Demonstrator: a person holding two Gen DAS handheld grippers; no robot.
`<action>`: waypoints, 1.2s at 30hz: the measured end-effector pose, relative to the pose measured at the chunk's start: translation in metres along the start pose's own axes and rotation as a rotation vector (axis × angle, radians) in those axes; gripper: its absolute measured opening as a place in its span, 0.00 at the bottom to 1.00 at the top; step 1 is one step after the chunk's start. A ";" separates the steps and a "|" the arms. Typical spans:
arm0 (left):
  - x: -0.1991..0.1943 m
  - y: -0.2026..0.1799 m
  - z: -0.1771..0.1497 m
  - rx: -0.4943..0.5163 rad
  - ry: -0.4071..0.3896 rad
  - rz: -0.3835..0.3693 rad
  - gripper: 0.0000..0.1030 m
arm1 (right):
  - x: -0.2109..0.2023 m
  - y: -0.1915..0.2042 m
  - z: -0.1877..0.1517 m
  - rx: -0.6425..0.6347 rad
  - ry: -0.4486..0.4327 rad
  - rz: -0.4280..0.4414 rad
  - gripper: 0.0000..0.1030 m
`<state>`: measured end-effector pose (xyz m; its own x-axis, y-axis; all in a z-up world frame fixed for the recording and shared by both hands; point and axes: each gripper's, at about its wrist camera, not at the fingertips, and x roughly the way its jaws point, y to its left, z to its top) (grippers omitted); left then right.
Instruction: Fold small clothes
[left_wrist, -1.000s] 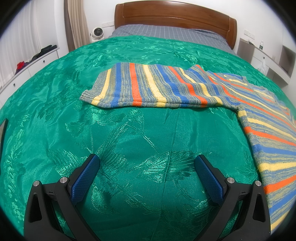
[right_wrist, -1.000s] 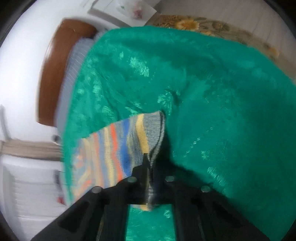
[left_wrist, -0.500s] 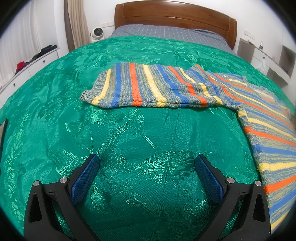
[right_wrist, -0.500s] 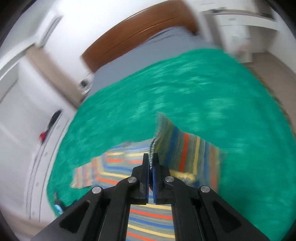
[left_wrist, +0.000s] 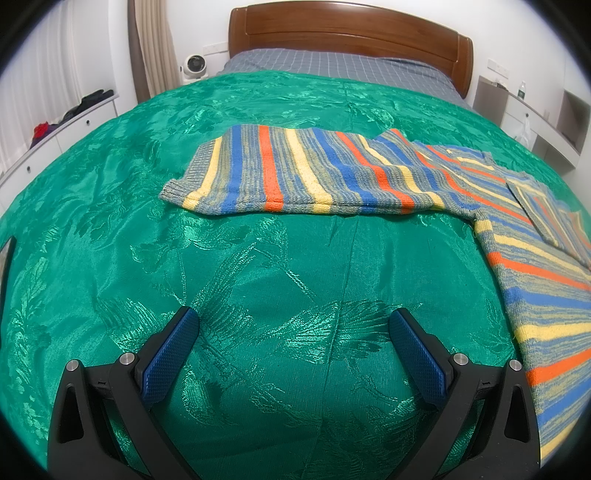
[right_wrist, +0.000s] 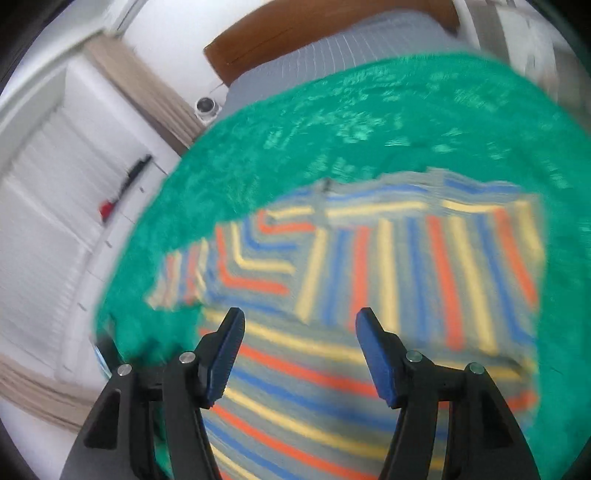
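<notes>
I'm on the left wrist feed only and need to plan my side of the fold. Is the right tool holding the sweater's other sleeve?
Observer: No. The right tool is open and empty above the striped sweater.
Operator: Where's that sleeve, then?
Observer: Folded across the body, its stripes crossing the body's; the picture is blurred.
Operator: And my tool?
Observer: The left tool is open over the green bedspread, short of the spread left sleeve.

A home bedroom: wooden headboard (left_wrist: 351, 40), green bedspread (left_wrist: 258, 277), curtain (left_wrist: 151, 48), white drawers (left_wrist: 55, 140).
</notes>
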<state>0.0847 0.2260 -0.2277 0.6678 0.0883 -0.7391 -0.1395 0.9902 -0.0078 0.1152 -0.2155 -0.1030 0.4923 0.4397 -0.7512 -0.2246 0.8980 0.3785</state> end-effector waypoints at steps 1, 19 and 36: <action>0.000 0.000 0.000 0.000 0.000 0.000 1.00 | -0.012 -0.004 -0.015 -0.028 -0.007 -0.031 0.61; 0.000 0.000 0.000 0.000 0.000 0.000 1.00 | -0.137 -0.054 -0.077 0.059 -0.274 -0.207 0.64; 0.001 -0.003 0.001 0.000 0.000 0.000 1.00 | -0.138 -0.023 -0.103 0.007 -0.340 -0.213 0.67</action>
<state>0.0867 0.2234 -0.2276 0.6677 0.0879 -0.7392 -0.1392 0.9902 -0.0079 -0.0348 -0.2949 -0.0636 0.7780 0.2116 -0.5916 -0.0818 0.9677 0.2384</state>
